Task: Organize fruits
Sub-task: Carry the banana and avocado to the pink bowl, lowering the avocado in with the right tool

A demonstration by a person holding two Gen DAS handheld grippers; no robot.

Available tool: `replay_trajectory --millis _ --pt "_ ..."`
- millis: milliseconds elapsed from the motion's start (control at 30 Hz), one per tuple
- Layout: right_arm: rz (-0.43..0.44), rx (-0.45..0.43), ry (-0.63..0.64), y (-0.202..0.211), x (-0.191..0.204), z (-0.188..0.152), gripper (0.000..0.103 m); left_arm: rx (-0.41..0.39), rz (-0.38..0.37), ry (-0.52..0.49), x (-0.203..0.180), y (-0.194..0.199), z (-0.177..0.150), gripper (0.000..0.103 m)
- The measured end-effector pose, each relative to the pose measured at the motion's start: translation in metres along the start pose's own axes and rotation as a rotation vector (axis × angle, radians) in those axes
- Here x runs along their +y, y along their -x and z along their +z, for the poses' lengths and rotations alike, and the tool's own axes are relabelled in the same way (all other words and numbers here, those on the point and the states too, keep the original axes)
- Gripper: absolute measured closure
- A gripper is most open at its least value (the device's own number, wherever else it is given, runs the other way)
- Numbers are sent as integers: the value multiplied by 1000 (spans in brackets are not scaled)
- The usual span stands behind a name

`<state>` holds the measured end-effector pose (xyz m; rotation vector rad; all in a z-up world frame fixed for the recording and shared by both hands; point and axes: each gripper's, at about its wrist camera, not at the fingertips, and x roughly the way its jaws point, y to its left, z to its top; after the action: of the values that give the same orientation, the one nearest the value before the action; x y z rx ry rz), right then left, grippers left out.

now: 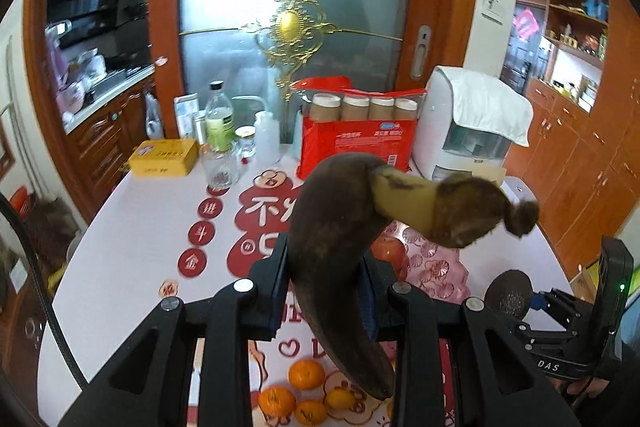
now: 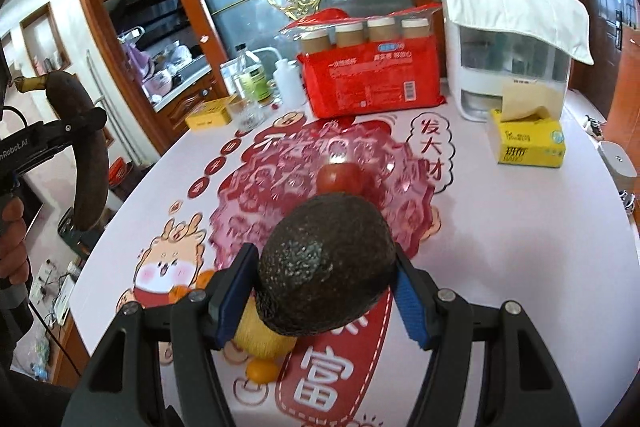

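White printed tablecloth [image 2: 500, 227], wooden kitchen cabinets [image 1: 580, 163], left jaws clamping banana [image 1: 332, 267], right jaws clamping avocado [image 2: 328, 267].

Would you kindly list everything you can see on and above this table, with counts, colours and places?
banana: 1, dark brown, in left gripper
avocado: 1, dark green, in right gripper
tomato: 1, red, in pink dish
oranges: at least 4, near edge
cup pack: 1, red, table back
tissue box: 1, yellow, right
tin: 1, yellow, left
bottles: several, clear, back left
left gripper: shut
right gripper: shut
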<state>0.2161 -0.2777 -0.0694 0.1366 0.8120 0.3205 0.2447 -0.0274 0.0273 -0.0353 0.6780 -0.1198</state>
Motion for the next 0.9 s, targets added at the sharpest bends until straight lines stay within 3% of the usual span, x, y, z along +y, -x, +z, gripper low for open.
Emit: replay_trajectory --millis 233,467,633,900 --pt "-49 3 -11 -22 -4 15 38 51 -60 -50 -7 -44 8 75" --pt "-91 66 2 -49 -6 18 38 151 -98 -73 -14 -95 -4 74" --pt "-50 58 -17 -60 -8 20 45 232 -123 -46 -16 -136 -15 75" --pt "-53 87 -34 -81 -13 29 46 324 -149 -36 -23 -175 -29 74"
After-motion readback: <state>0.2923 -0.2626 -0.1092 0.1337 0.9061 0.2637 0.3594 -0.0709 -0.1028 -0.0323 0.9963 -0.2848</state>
